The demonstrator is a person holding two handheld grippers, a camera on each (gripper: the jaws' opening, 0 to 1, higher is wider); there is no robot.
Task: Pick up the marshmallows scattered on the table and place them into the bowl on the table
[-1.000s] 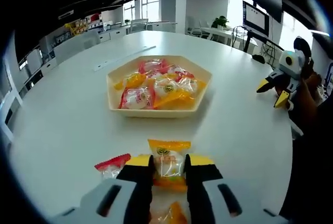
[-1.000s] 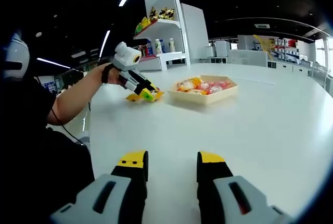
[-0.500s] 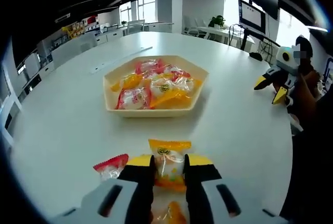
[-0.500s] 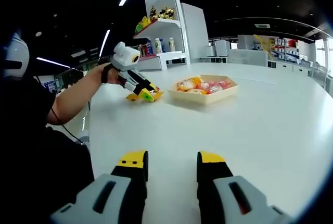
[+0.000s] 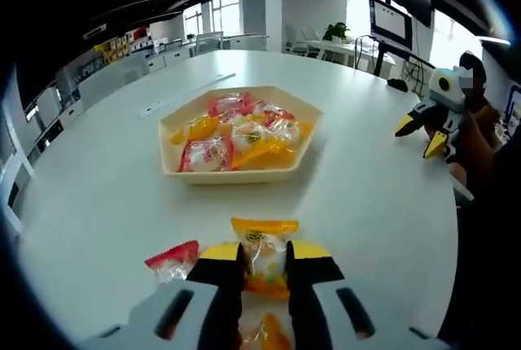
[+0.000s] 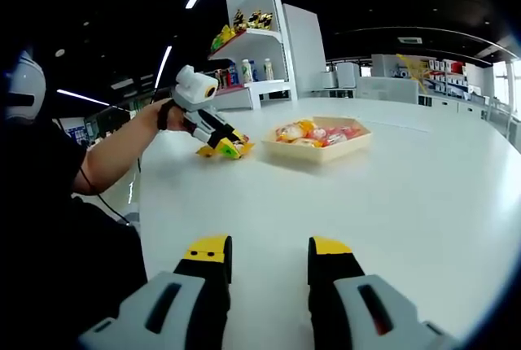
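1. The left hand-held gripper (image 5: 264, 262) has its two jaws squeezed on a marshmallow in a yellow wrapper (image 5: 263, 244), low over the white desk (image 5: 106, 195).
2. A marshmallow in a red wrapper (image 5: 173, 257) lies on the desk just beside the left jaw.
3. One more orange wrapper (image 5: 269, 335) peeks out low down between the jaws.
4. The bowl (image 5: 242, 173) is a pale, six-sided dish. It sits on the desk ahead of the left hand-held gripper, apart from it.
5. The bowl holds a pile of wrapped marshmallows (image 5: 240, 134) in red, yellow and orange.
6. In the right gripper view, the right hand-held gripper (image 6: 269, 257) has its jaws spread apart with nothing between them. It sits over a bare part of the desk.
7. In that view the bowl (image 6: 322, 150) is far off across the desk, and the left hand-held gripper (image 6: 229, 146) is close to its left side.
8. A person's arm (image 6: 122, 150) holds that left hand-held gripper.
9. A white shelf (image 6: 259, 41) with bottles and packets stands behind the desk.
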